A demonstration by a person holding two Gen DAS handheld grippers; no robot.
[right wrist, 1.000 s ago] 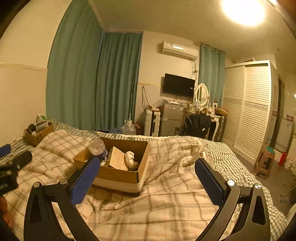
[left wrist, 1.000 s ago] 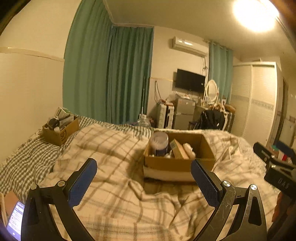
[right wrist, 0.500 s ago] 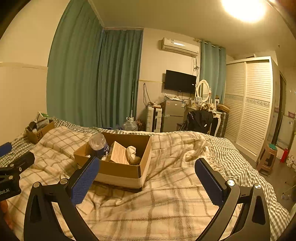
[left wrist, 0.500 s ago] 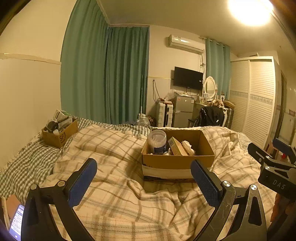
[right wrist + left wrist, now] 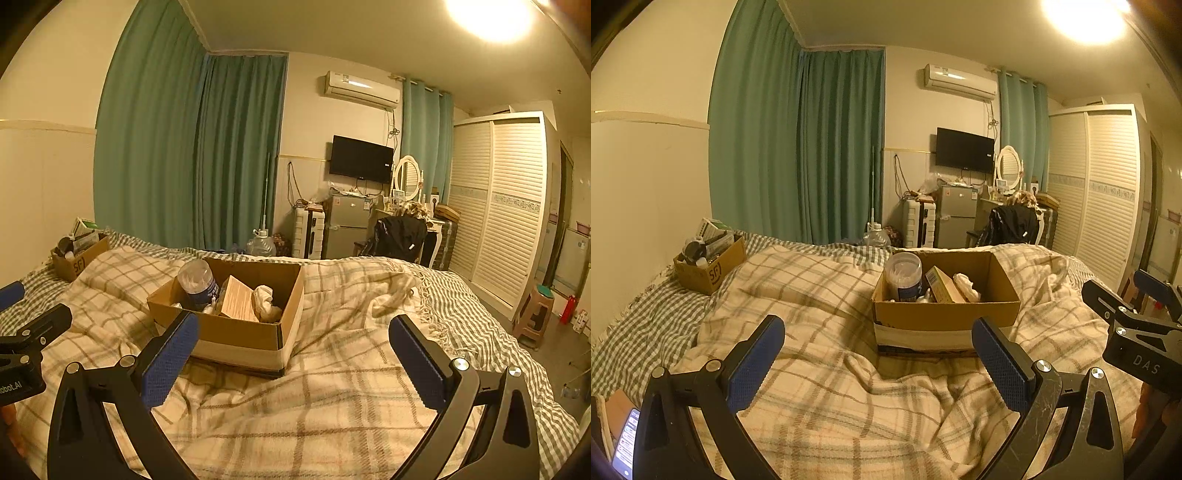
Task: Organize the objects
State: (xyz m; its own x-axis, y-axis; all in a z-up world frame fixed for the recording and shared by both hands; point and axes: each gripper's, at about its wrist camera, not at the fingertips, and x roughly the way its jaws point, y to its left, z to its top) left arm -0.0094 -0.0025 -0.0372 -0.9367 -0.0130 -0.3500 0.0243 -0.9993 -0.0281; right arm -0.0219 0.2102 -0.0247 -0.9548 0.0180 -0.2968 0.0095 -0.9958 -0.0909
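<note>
Both your left gripper (image 5: 877, 354) and right gripper (image 5: 293, 350) gape wide, empty; the box (image 5: 945, 317) sits dead ahead of the left one (nearer).

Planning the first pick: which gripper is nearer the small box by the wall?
Left. The left gripper hangs over the blanket with the small box ahead to its left; the right gripper sits farther right.

Open cardboard box (image 5: 945, 317) on the bed (image 5: 820, 369), centre. Inside it: jar (image 5: 904, 275) at left, carton (image 5: 942, 284) to its right, crumpled wad (image 5: 966, 286) rightmost. Smaller box (image 5: 709, 264) far left of it, against the wall.
</note>
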